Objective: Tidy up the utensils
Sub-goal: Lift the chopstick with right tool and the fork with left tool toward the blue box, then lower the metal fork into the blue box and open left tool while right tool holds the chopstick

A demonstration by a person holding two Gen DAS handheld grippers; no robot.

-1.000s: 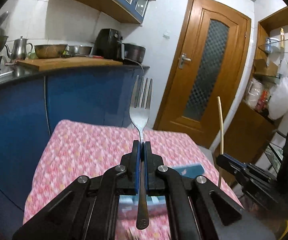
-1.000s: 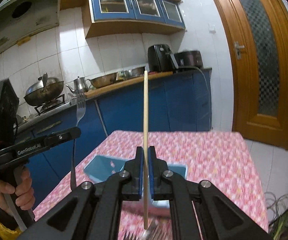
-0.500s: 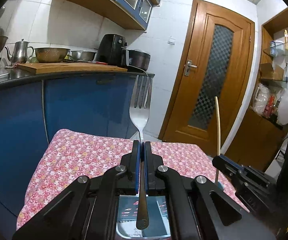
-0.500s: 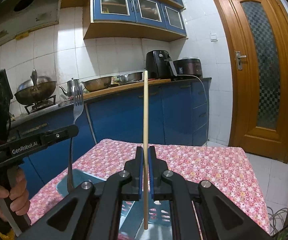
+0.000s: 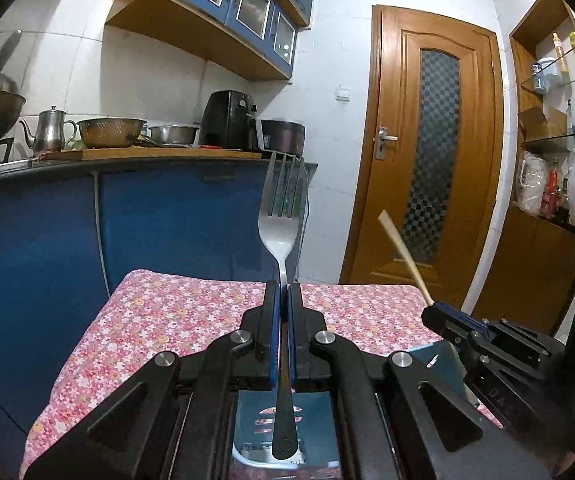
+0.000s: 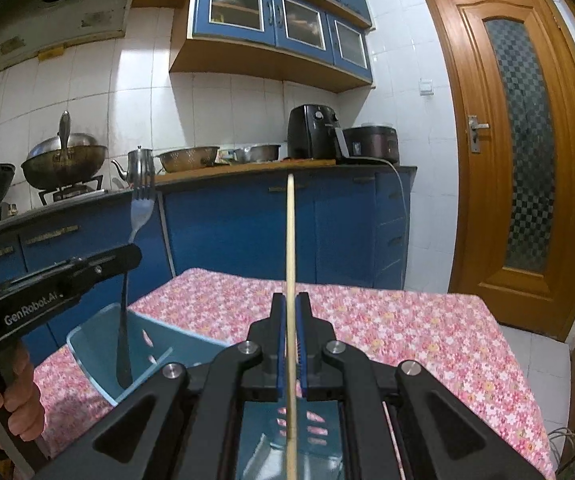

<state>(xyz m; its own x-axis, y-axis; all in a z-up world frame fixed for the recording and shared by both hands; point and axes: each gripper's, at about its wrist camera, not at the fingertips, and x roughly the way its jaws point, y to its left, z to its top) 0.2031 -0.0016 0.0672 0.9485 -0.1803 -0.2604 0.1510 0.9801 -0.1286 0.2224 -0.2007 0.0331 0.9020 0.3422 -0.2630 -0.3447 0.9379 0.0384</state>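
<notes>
Bench (image 6: 387, 320) under floral cloth, extending ahead of both grippers. Blue slotted holder (image 6: 99, 360) directly below them. Left gripper (image 5: 282, 300) clenched on a fork (image 5: 281, 216), tines up, handle end inside the holder. Right gripper (image 6: 291, 312) clenched on an upright chopstick (image 6: 290, 240).

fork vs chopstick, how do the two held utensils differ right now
The fork is shiny metal with a wide pronged head; the chopstick is a plain pale wooden stick. The fork sits in the left gripper, the chopstick in the right gripper. In the right wrist view the fork's handle end dips inside the blue holder. Both stand roughly upright, clamped mid-length.
</notes>
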